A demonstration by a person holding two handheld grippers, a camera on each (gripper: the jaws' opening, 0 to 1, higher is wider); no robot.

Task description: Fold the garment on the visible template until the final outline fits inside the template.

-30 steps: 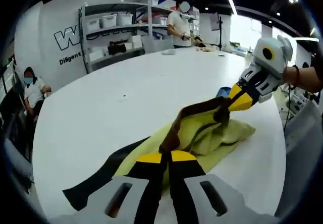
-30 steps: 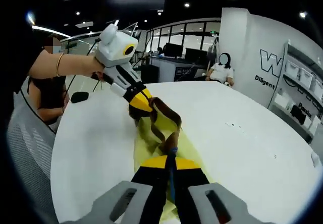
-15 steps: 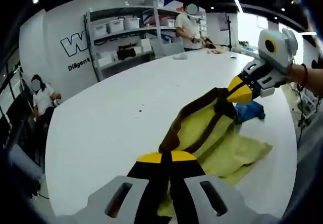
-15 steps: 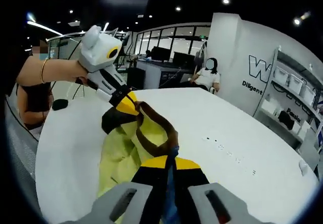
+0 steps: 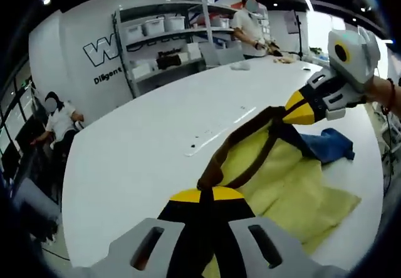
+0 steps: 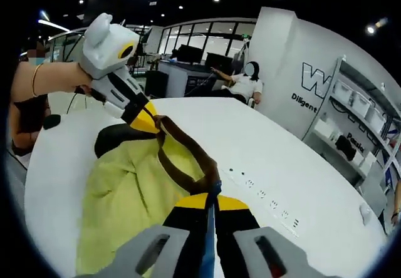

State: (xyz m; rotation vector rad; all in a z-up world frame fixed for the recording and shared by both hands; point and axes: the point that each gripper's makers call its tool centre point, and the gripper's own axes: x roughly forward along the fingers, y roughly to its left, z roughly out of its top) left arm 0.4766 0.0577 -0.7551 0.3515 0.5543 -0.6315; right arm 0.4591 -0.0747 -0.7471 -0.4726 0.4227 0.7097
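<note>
white table [image 5: 138, 146], garment [image 5: 282, 171] between both grippers

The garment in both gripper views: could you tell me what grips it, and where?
Both grippers: left gripper and right gripper each pinch the yellow garment's brown trimmed edge, lifting it.

Bright ceiling lights, soft shadows, strong fisheye bending, mild blur

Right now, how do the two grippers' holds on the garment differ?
The left gripper pinches the brown collar band near one end; the right gripper pinches the band's other end. In the left gripper view, blue fabric lies on the table just past the right gripper, while yellow cloth hangs beside the left gripper. Both are shut on the garment, holding the band stretched between them above the white table.
</note>
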